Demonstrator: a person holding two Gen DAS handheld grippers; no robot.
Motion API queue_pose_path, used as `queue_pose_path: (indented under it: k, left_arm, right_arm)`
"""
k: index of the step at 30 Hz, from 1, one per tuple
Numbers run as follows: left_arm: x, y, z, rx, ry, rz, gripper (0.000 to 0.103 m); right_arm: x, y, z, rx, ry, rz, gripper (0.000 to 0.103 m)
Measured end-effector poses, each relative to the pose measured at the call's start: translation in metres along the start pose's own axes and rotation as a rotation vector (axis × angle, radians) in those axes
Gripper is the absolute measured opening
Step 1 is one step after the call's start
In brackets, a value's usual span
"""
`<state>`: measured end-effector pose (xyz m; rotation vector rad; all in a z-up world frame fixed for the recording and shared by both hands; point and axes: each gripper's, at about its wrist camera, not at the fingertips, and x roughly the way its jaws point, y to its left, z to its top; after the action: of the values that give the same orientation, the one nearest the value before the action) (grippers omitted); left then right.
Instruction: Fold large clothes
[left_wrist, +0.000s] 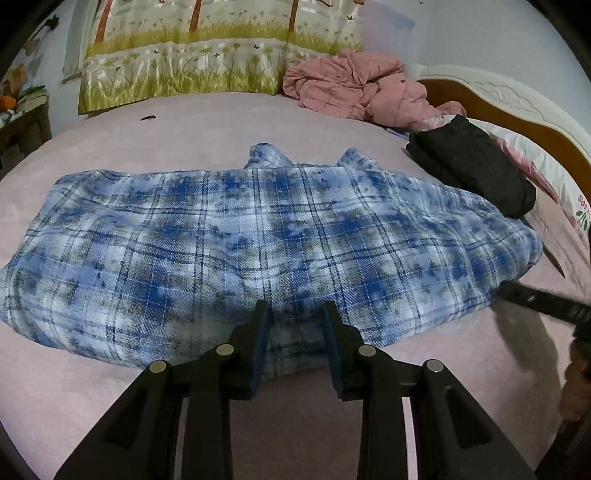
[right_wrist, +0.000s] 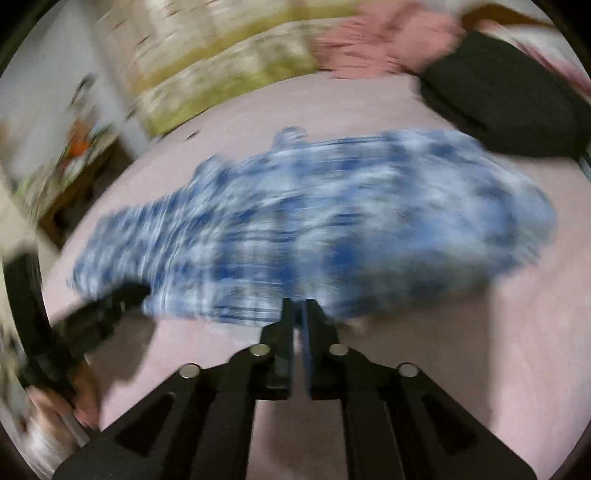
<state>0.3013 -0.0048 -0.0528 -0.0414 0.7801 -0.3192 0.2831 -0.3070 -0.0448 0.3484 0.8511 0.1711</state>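
1. Blue plaid shirt (left_wrist: 280, 236) lies spread across the pink bed sheet (left_wrist: 184, 125), collar at the far edge, hem nearest the cameras. The sleeves cannot be made out; its left end runs close to the frame edge in the left wrist view.
2. Left gripper (left_wrist: 297, 314): jaws part open, a clear gap between the blue pads. Tips sit over the shirt's near hem; fabric shows in the gap, but pad contact cannot be confirmed.
3. Right gripper (right_wrist: 298, 310): jaws nearly closed, only a thin slit between the pads. Tips at the near hem of the shirt (right_wrist: 314, 221). Heavy motion blur in this view; cannot tell whether cloth is pinched.
4. Folded black garment (left_wrist: 476, 166) lies at the shirt's far right, touching or just beside it; its right end is hidden against a pillow (left_wrist: 543, 166).
5. Crumpled pink garment (left_wrist: 354, 85) lies at the far right of the bed, below a meadow-print curtain (left_wrist: 207, 55) cut off at the top.
6. Carved headboard (left_wrist: 517, 107) at right, partly cut by the lens edge.
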Motion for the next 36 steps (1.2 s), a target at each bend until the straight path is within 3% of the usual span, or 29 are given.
queue_pose_path:
  k: [2, 3, 4, 5, 7, 9, 12, 15, 18, 19, 22, 25, 27, 28, 30, 36]
  left_arm:
    - [-0.001, 0.002, -0.001, -0.006, -0.008, 0.001, 0.031]
    - [-0.002, 0.002, -0.001, -0.012, -0.014, 0.009, 0.031]
    - [-0.004, 0.004, -0.002, -0.016, -0.019, 0.013, 0.032]
    - [-0.006, 0.005, -0.003, -0.020, -0.025, 0.015, 0.032]
    - [-0.009, 0.008, -0.003, -0.030, -0.038, 0.013, 0.036]
    - [-0.013, 0.010, -0.004, -0.036, -0.055, 0.003, 0.064]
    - [-0.027, 0.014, -0.005, -0.053, -0.121, 0.023, 0.083]
    - [-0.036, 0.019, -0.006, -0.080, -0.155, 0.041, 0.086]
    - [-0.043, 0.029, -0.005, -0.120, -0.176, 0.032, 0.086]
    - [-0.045, 0.030, -0.004, -0.134, -0.181, 0.038, 0.086]
    - [-0.051, 0.041, -0.002, -0.169, -0.197, 0.040, 0.086]
    - [-0.056, 0.049, 0.001, -0.198, -0.179, 0.091, 0.086]
    - [-0.063, 0.053, 0.005, -0.211, -0.117, 0.179, 0.086]
    - [-0.069, 0.055, 0.006, -0.216, -0.112, 0.184, 0.086]
    - [-0.089, 0.063, 0.007, -0.234, -0.166, 0.149, 0.086]
    - [-0.128, 0.077, 0.015, -0.212, -0.297, 0.242, 0.086]
  right_arm:
    - [-0.017, -0.018, 0.001, 0.134, -0.054, -0.011, 0.028]
    - [-0.024, -0.027, 0.002, 0.175, -0.089, -0.045, 0.043]
    - [-0.032, -0.037, 0.002, 0.211, -0.138, -0.090, 0.058]
    - [-0.042, -0.048, 0.002, 0.257, -0.204, -0.129, 0.063]
    - [-0.063, -0.071, -0.005, 0.374, -0.340, -0.150, 0.084]
    - [-0.069, -0.089, -0.006, 0.440, -0.379, -0.139, 0.093]
    - [-0.054, -0.107, 0.000, 0.467, -0.316, -0.101, 0.093]
    - [-0.031, -0.122, 0.006, 0.496, -0.289, 0.029, 0.091]
    - [-0.018, -0.120, 0.009, 0.498, -0.292, 0.004, 0.076]
    - [-0.015, -0.120, 0.009, 0.501, -0.287, 0.031, 0.063]
    - [-0.011, -0.128, 0.001, 0.575, -0.290, 0.089, 0.047]
    - [-0.009, -0.111, 0.009, 0.489, -0.267, 0.004, 0.027]
    - [-0.015, -0.083, 0.019, 0.333, -0.276, -0.125, 0.021]
    - [-0.018, -0.068, 0.023, 0.258, -0.284, -0.184, 0.019]
    - [-0.028, -0.044, 0.029, 0.163, -0.300, -0.257, 0.018]
    - [-0.047, 0.018, 0.045, -0.036, -0.328, -0.296, 0.017]
